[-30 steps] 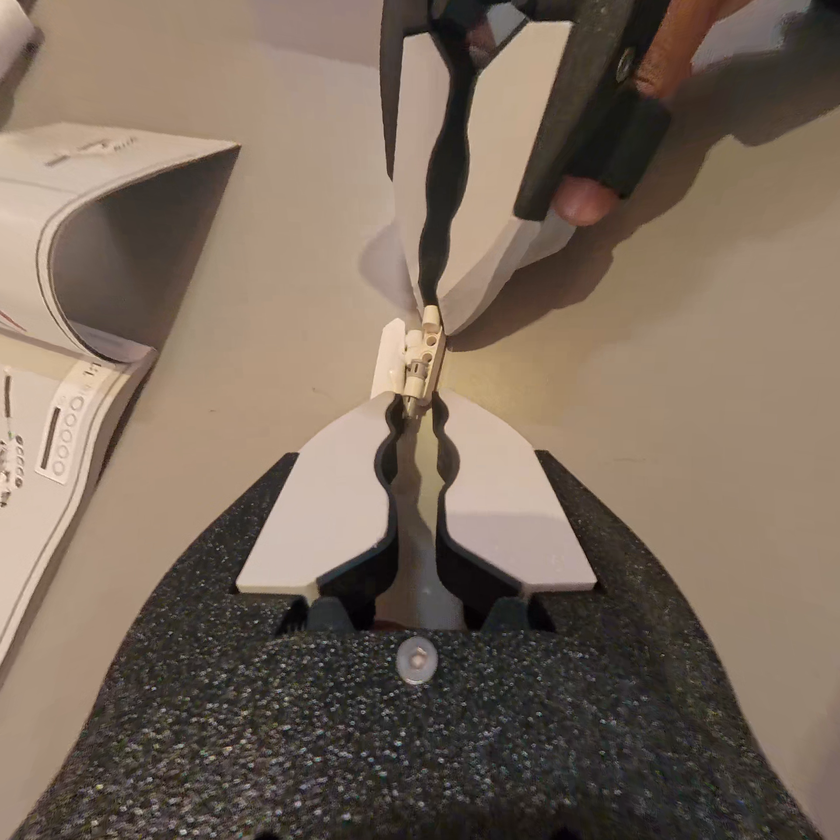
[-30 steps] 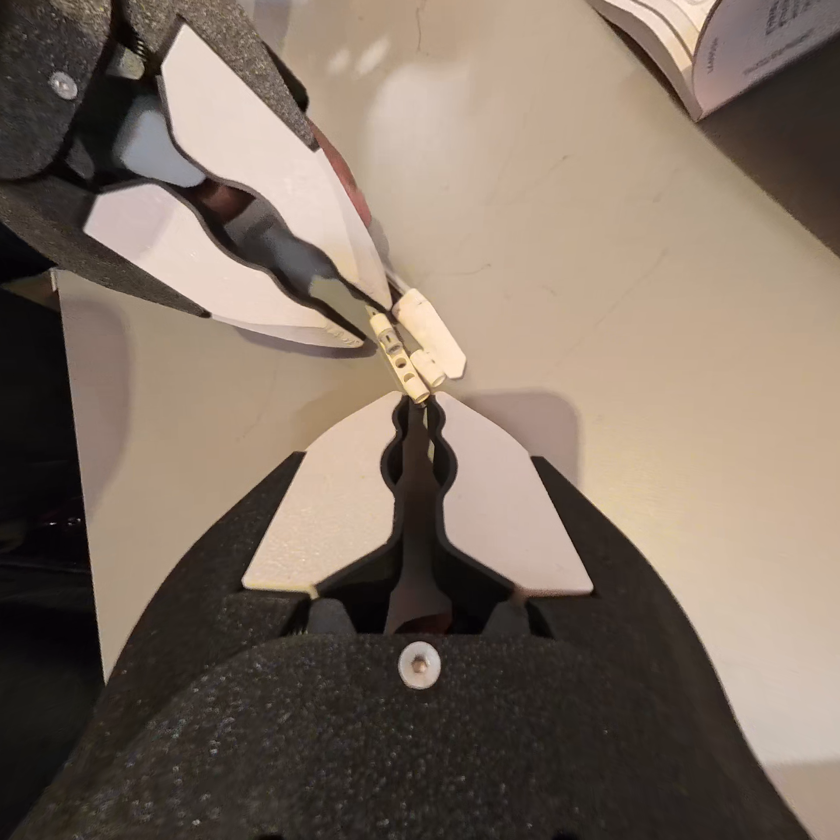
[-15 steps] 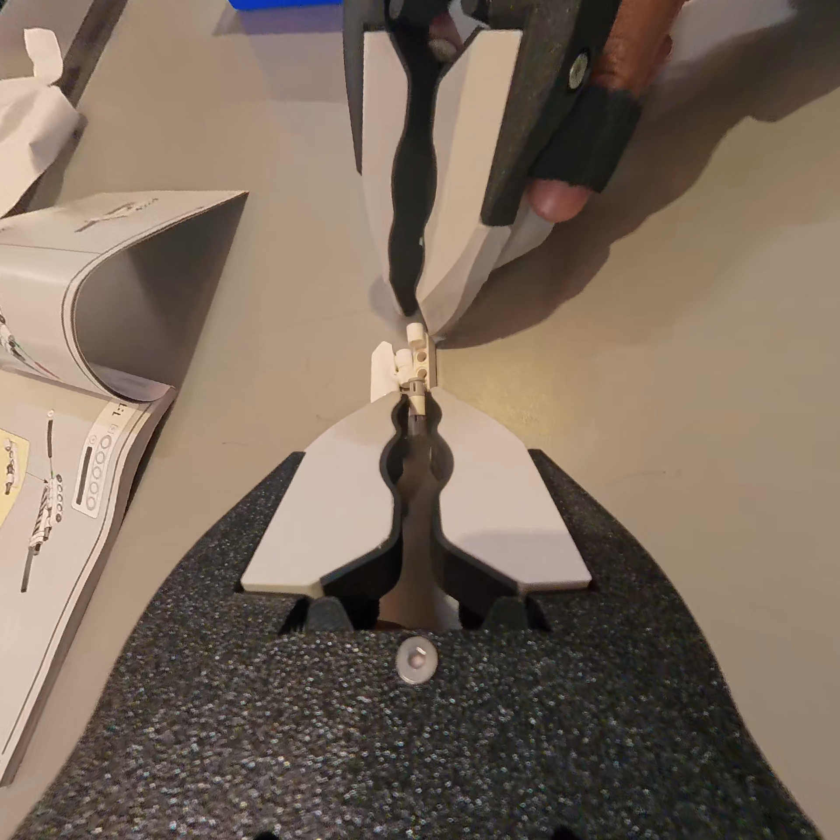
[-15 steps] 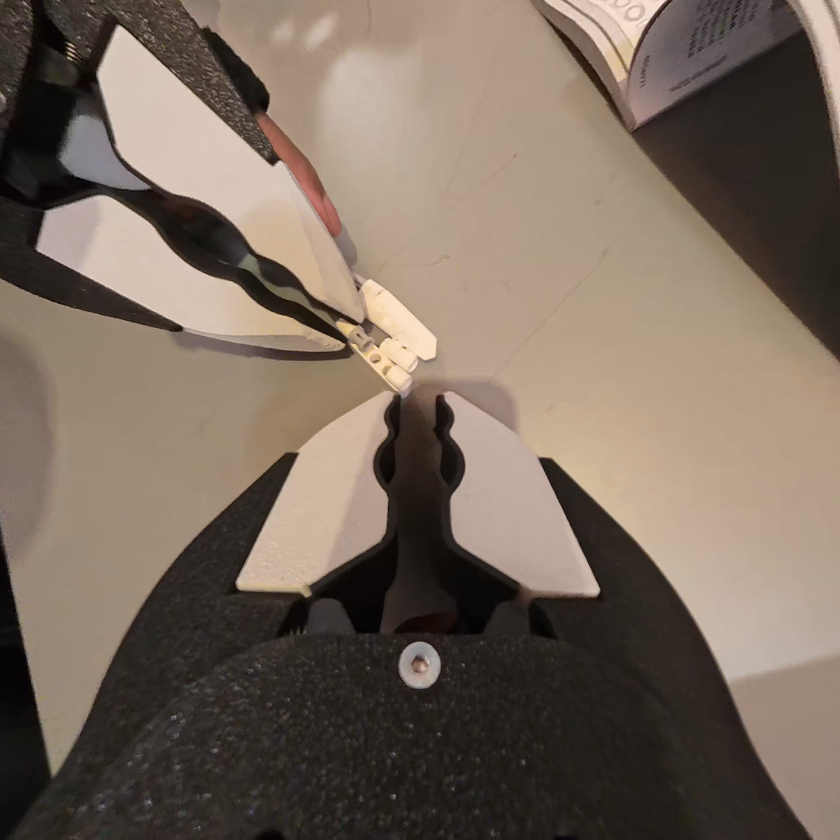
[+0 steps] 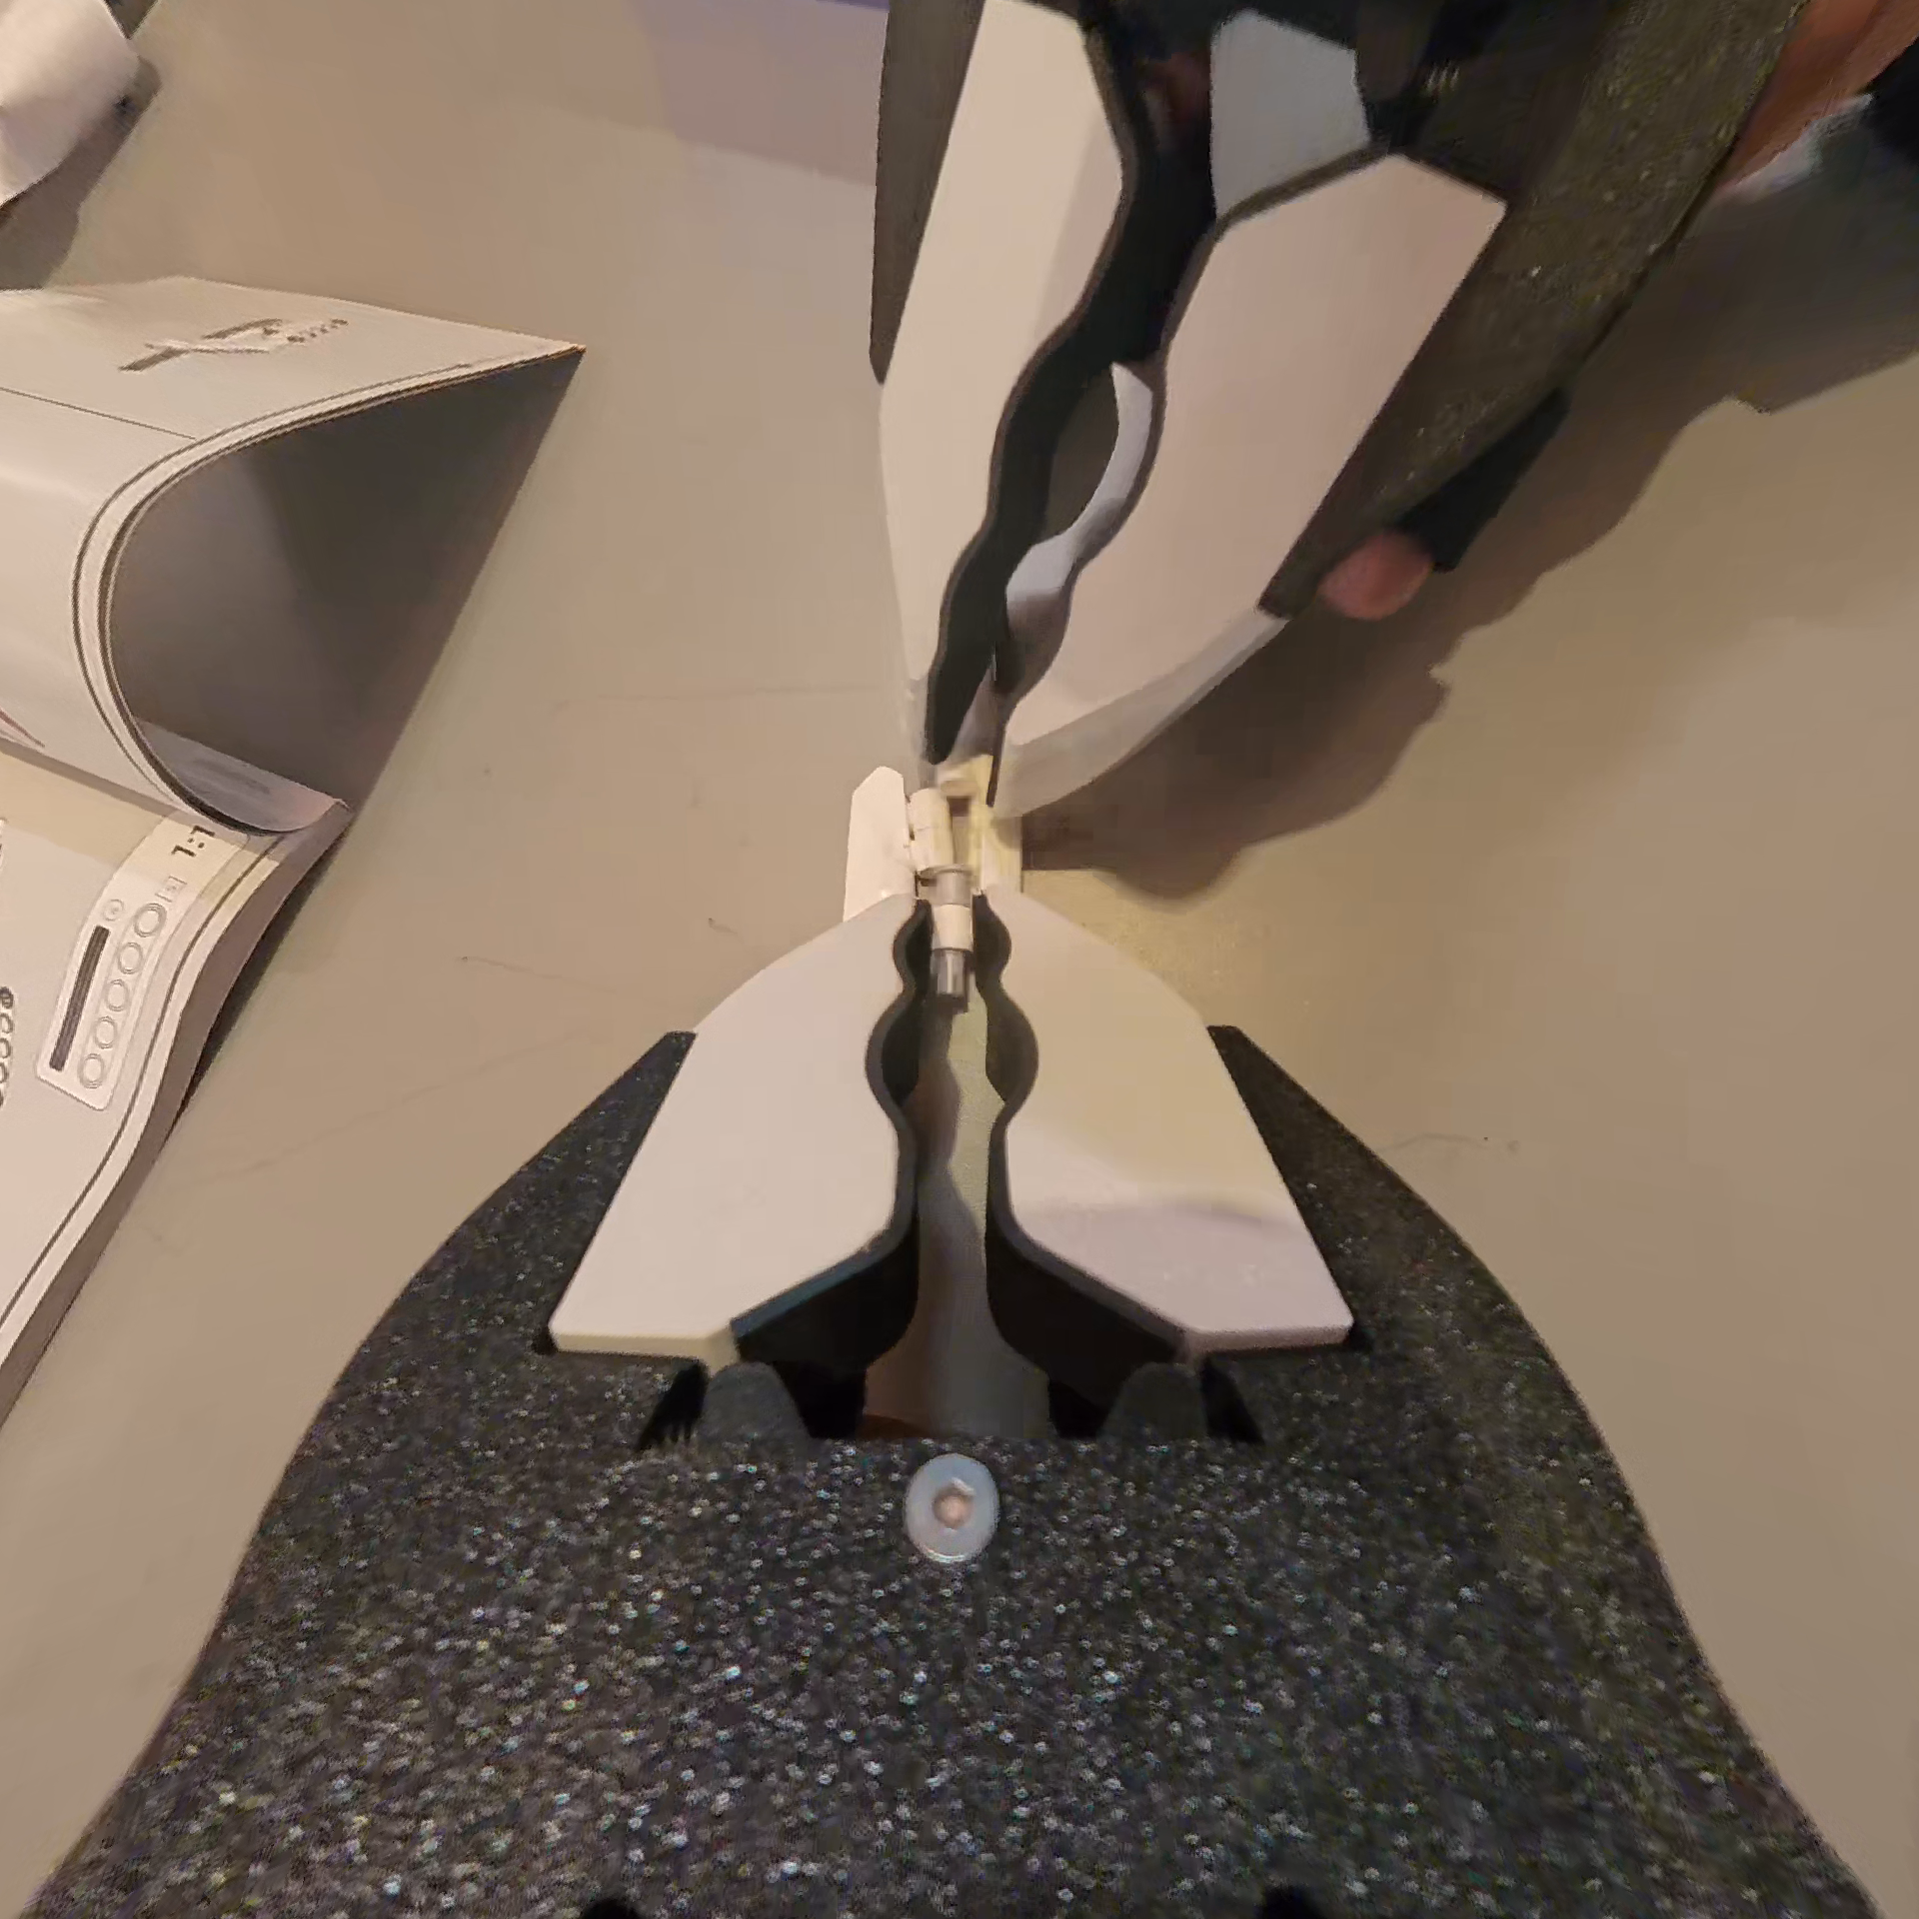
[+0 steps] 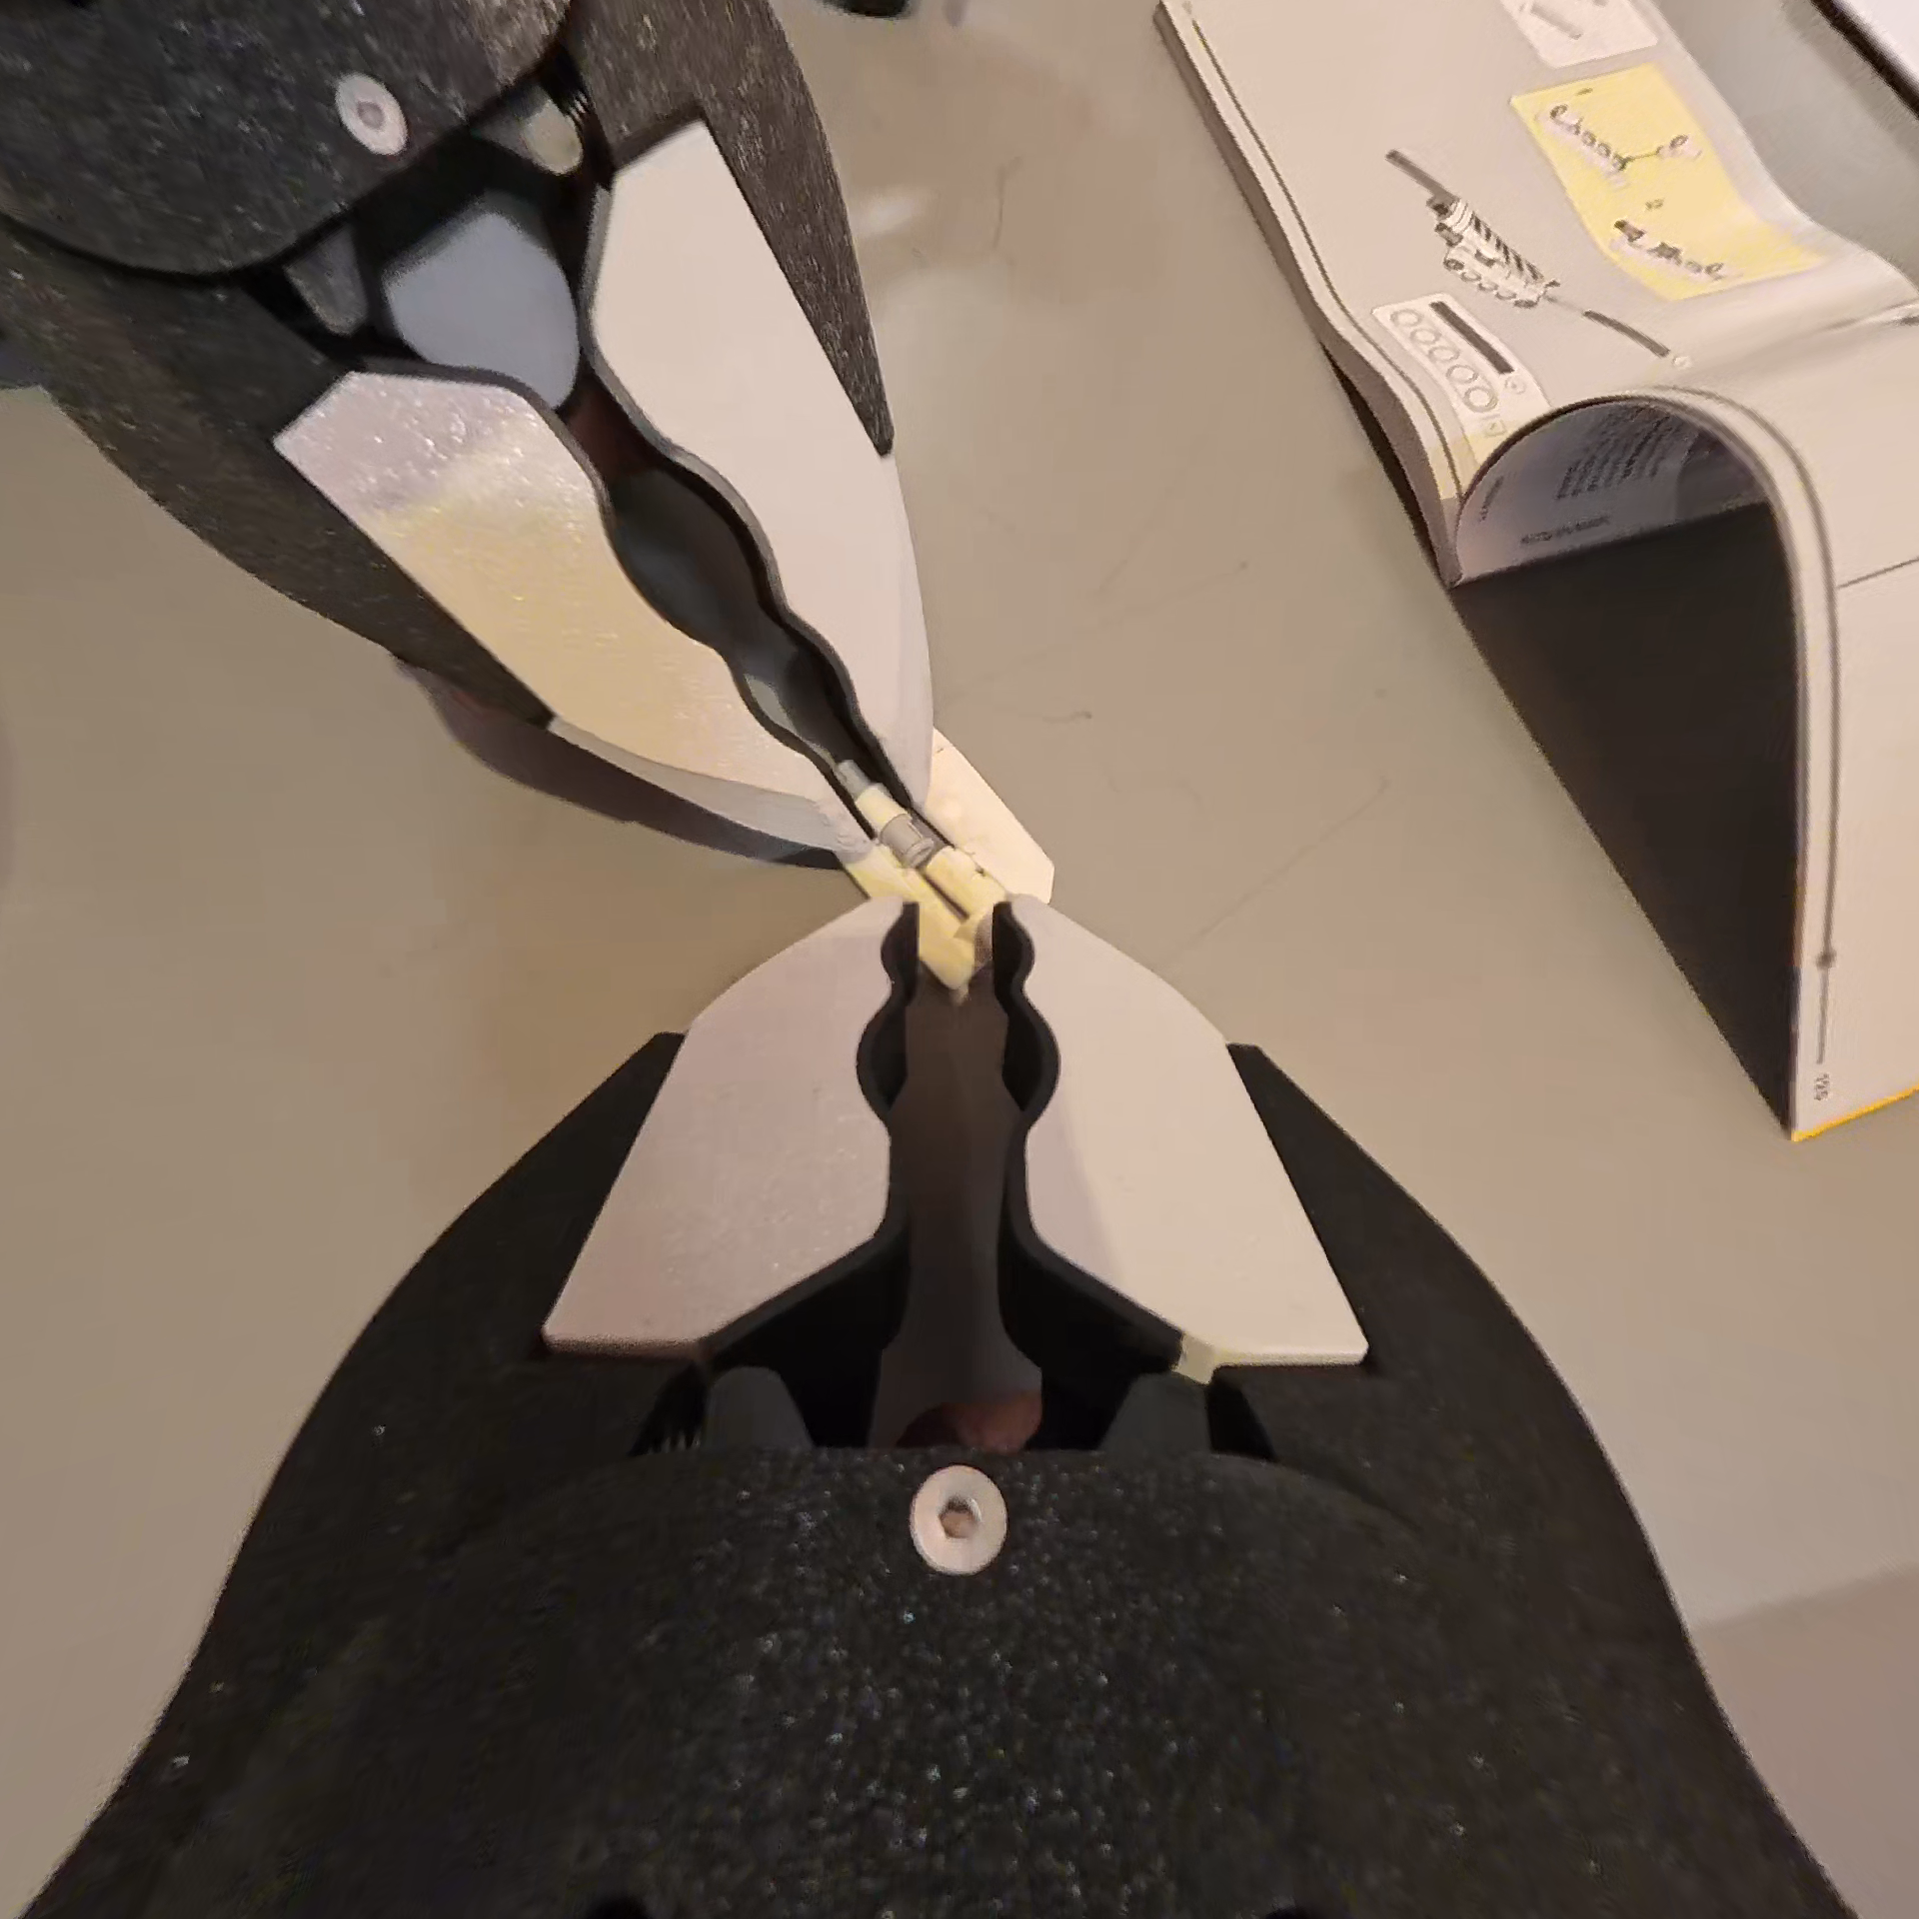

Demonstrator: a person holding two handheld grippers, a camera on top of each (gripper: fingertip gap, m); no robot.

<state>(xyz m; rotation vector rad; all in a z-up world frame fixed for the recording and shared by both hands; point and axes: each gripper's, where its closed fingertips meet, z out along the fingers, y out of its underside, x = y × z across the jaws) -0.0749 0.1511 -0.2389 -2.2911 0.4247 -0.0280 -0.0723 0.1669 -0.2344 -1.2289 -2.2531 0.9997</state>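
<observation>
- Left gripper [image 5: 950, 919], near centre of the left wrist view: fingertips drawn close and clamped on the grey-and-white peg end of a small white toy-brick assembly [image 5: 935, 831]. Seen also from the right wrist view [image 6: 883, 820], reaching in from the far left with the peg pinched between the two pads.
- Right gripper [image 6: 950, 924], near centre of its own view: fingertips narrowly apart around the opposite, cream-coloured end of the same assembly [image 6: 961, 883]. Left pad against the piece; a thin dark sliver beside the right pad, so firm pressure from both sides cannot be told. Shown in the left wrist view [image 5: 966, 758] coming down from the far side, tip to tip with the left gripper.
- Crumpled white paper [image 5: 52, 62]: far left corner, well apart from both grippers.
- Open instruction booklet [image 5: 208, 498]: left of the grippers in the left wrist view, one page curled upward into an arch, printed diagrams on the flat page. In the right wrist view [image 6: 1558, 312] at the far right, with a yellow panel on the page.
- Assembly: centre, spanning the short gap between the two pairs of fingertips, with a flat white plate [image 5: 872, 841] on its left flank.
- Fingertip of a person [image 5: 1371, 571]: right of centre, wrapped under the black body of the right gripper.
- Beige table [image 5: 1454, 1038]: beneath everything, with shadow of the right gripper at right.
</observation>
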